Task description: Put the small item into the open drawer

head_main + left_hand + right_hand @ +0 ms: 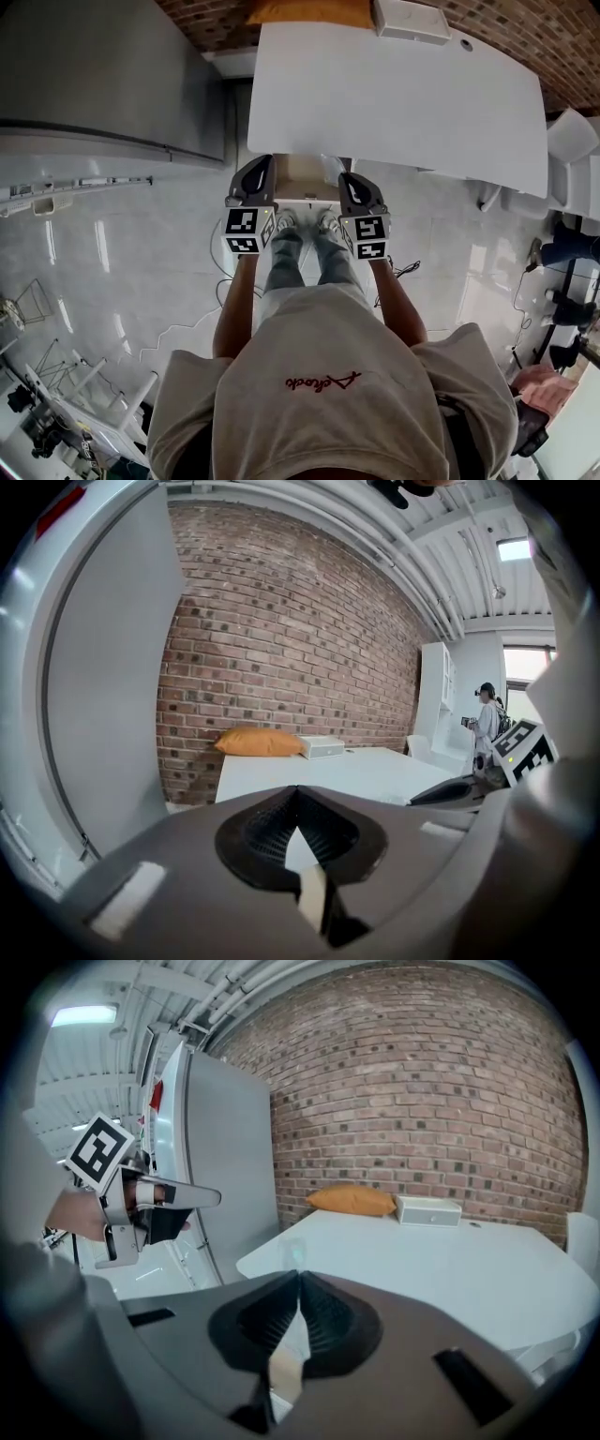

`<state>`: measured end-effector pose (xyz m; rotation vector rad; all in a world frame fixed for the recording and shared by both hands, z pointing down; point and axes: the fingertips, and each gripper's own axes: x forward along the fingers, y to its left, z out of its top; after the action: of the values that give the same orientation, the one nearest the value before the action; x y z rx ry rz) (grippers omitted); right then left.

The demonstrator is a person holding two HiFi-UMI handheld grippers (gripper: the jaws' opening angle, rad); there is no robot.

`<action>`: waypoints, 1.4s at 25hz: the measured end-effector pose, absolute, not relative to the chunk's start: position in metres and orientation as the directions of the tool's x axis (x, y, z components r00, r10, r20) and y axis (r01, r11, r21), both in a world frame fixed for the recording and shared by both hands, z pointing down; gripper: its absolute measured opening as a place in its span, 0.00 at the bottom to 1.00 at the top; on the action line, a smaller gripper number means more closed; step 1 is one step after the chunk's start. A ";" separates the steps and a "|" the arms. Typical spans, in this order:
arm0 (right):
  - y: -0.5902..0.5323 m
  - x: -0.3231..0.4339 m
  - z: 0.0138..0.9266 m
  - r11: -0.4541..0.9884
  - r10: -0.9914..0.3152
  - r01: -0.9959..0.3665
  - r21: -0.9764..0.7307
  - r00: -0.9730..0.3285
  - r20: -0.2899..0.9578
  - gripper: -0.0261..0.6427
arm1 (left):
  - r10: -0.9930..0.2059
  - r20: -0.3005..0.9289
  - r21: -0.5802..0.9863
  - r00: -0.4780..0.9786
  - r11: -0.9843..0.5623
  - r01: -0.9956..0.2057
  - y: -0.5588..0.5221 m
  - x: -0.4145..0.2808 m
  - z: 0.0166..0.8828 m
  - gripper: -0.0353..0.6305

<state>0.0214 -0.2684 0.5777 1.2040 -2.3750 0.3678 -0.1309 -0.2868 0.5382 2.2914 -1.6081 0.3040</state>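
At the near edge of a white counter [394, 94], the left claw [262, 161] and right claw [348, 178] are each pressed together, pinching nothing. Between them a tan, tray-like shape, apparently the open drawer [305, 176], juts from under the counter. A small clear item [292, 1256] stands near the counter's edge, too faint to tell its long axis or facing. Farther back lie an orange cushion [352, 1199] and white box [428, 1210] against a brick wall [422, 1091].
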 end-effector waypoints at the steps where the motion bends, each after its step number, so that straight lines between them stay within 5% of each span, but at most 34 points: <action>1: -0.266 0.021 0.582 0.582 -0.688 -0.813 -0.037 -0.515 0.511 0.06 | -0.866 0.361 0.144 0.345 -0.314 -0.939 -0.284 -0.131 0.543 0.07; 23: -0.215 0.014 0.686 0.622 -0.554 -0.780 -0.071 -0.502 0.664 0.06 | -0.782 0.493 0.226 0.381 -0.308 -0.924 -0.246 -0.123 0.629 0.07; 35: -0.227 -0.014 0.734 0.845 -0.475 -0.479 0.237 -0.471 0.743 0.06 | -0.770 0.517 0.247 0.373 -0.283 -0.927 -0.241 -0.132 0.654 0.07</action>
<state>-0.0141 -0.2271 0.7337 0.6936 -2.1376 0.0054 -0.1319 -0.2410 0.6536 2.1310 -1.4608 0.4077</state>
